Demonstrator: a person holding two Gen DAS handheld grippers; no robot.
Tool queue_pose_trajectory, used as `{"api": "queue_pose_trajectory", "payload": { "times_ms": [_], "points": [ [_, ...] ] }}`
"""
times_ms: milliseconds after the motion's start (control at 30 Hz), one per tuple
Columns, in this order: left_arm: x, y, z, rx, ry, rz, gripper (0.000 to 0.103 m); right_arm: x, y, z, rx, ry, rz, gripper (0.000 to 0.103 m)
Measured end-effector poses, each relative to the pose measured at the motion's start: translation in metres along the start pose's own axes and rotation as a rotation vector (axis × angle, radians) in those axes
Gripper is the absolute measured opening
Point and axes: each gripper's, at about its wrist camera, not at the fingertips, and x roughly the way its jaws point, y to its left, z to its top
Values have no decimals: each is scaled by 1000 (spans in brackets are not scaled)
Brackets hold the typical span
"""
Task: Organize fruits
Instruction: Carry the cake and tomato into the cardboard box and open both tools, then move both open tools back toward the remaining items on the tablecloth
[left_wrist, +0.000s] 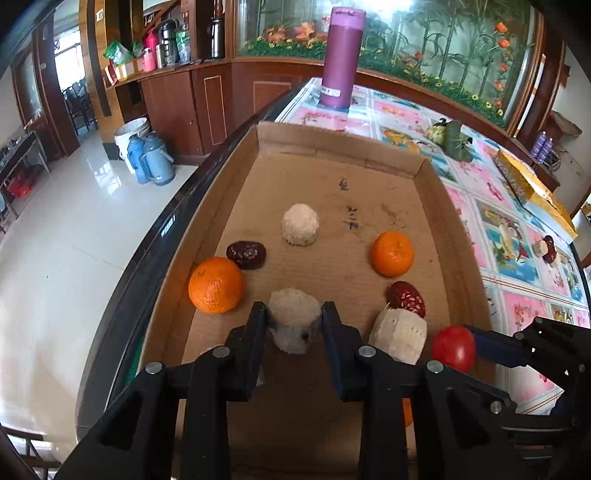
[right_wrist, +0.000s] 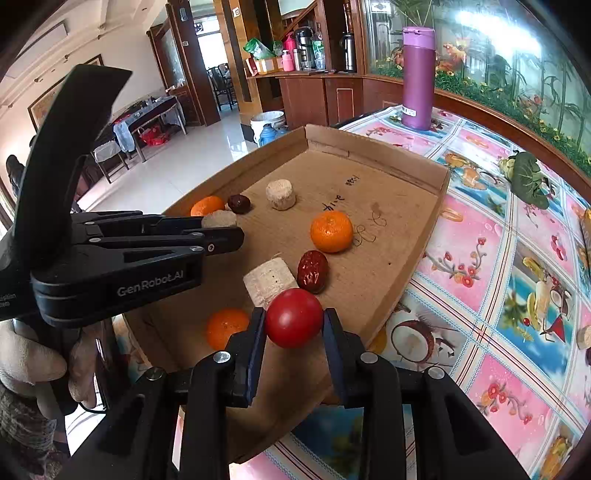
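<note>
A shallow cardboard tray (left_wrist: 236, 173) (right_wrist: 417, 254) lies on the table. In it are oranges (left_wrist: 216, 285) (left_wrist: 392, 253) (right_wrist: 331, 231), red dates (left_wrist: 246, 254) (left_wrist: 406, 298) (right_wrist: 312, 271) and pale round cakes (left_wrist: 300, 224) (left_wrist: 399, 334) (right_wrist: 280, 194). My left gripper (left_wrist: 294, 314) is shut on a pale round cake (left_wrist: 294, 319) over the tray's near part; it also shows in the right wrist view (right_wrist: 221, 230). My right gripper (right_wrist: 294, 321) is shut on a red tomato (right_wrist: 294, 317) at the tray's near right side; the tomato also shows in the left wrist view (left_wrist: 453, 347).
A purple flask (left_wrist: 341, 59) (right_wrist: 418, 77) stands beyond the tray on the flowered tablecloth (right_wrist: 498, 295). A green leafy item (left_wrist: 452, 138) (right_wrist: 526, 177) and a yellow box (left_wrist: 532, 192) lie to the right, with more pieces (left_wrist: 546, 249) further right. The table's left edge drops to the floor.
</note>
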Motion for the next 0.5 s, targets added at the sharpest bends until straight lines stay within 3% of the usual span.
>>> {"api": "queue_pose_trajectory", "payload": {
  "times_ms": [100, 200, 367, 500],
  "points": [
    [-3, 1, -2, -12, -6, -12, 33, 1, 2, 0, -14, -3, -10, 34],
    [-13, 5, -2, -40, -31, -28, 46, 1, 4, 0, -23, -9, -15, 36],
    [-44, 11, -5, -86, -114, -9, 58, -9, 7, 0, -22, -43, -7, 63],
    [-80, 11, -17, -125, -232, 59, 75, -25, 8, 0, -20, -87, -6, 65]
  ]
}}
